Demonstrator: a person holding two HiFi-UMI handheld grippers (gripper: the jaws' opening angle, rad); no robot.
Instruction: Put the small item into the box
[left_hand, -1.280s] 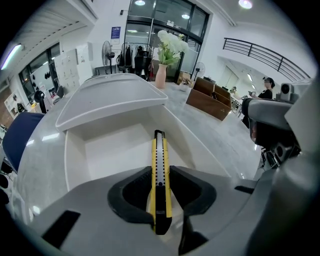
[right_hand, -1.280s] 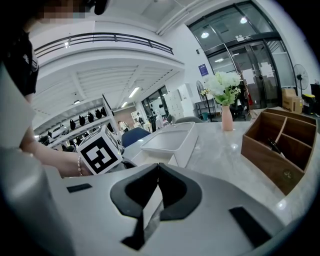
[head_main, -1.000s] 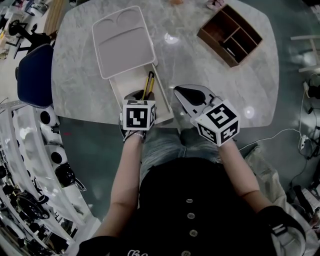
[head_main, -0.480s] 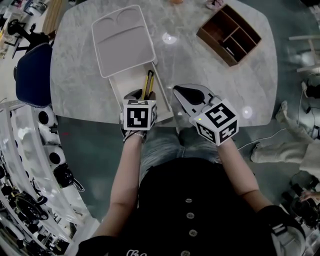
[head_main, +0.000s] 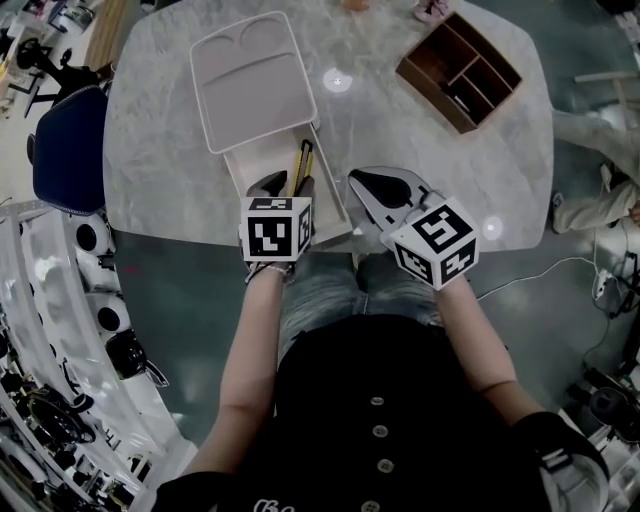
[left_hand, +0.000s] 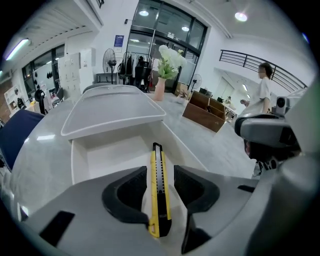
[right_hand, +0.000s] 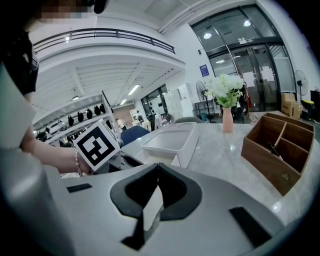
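A yellow and black utility knife lies in the open white box, pointing away from me. My left gripper hangs over the box's near end with the knife between its jaws. The jaws are opening, and a gap shows on each side of the knife. My right gripper is just right of the box, over the table's near edge. It is shut with nothing in it.
The box's lid stands folded back beyond the box. A wooden organiser with compartments sits at the far right of the marble table. A vase of white flowers stands farther back. A blue chair is at the left.
The left gripper's fingers stand a little wider round the knife. Both grippers stay where they were, and the knife rests in the box.
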